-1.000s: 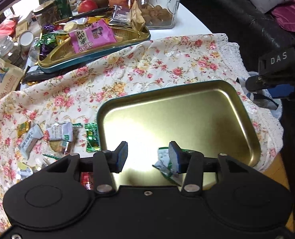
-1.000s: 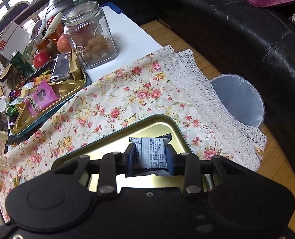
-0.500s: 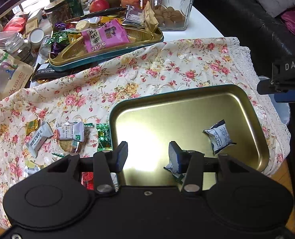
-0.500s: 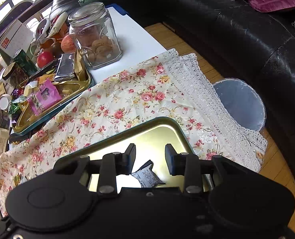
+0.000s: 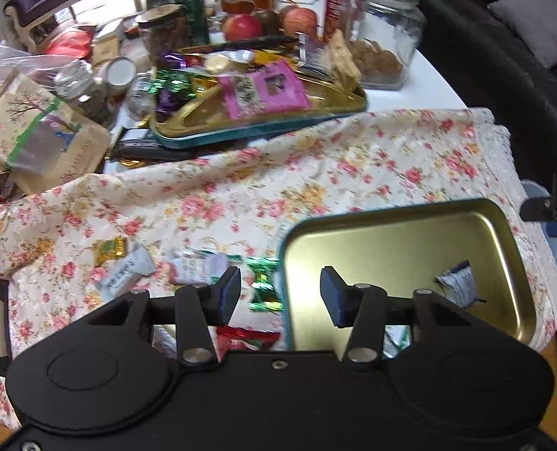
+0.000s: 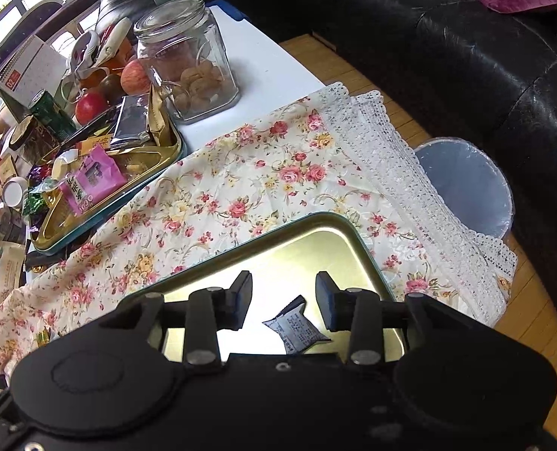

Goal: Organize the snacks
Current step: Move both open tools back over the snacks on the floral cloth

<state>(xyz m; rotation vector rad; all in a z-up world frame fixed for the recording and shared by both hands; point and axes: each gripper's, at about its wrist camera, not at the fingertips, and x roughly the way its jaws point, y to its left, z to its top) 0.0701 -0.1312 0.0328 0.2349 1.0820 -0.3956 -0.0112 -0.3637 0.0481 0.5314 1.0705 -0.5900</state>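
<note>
Right wrist view: fingers [image 6: 283,305] opening over packet [image 6: 295,330] lying in tray [image 6: 361,248]; left fingers [image 5: 280,295] opening, empty, tray's nine-o'clock rim between them.

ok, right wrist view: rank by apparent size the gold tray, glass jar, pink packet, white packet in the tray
1. gold tray
2. glass jar
3. pink packet
4. white packet

The two packets look close in size, and the white one lies nearer the camera, so their order is unsure.

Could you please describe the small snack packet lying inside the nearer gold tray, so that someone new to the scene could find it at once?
Start at the floral tablecloth and find the nearly bare gold tray on its near end, not the heaped one farther back. The white snack packet lies in it below the right gripper, touched by neither finger. It is white with small dark print and dark crimped ends, unlike the green and gold sweets loose on the cloth.
</note>
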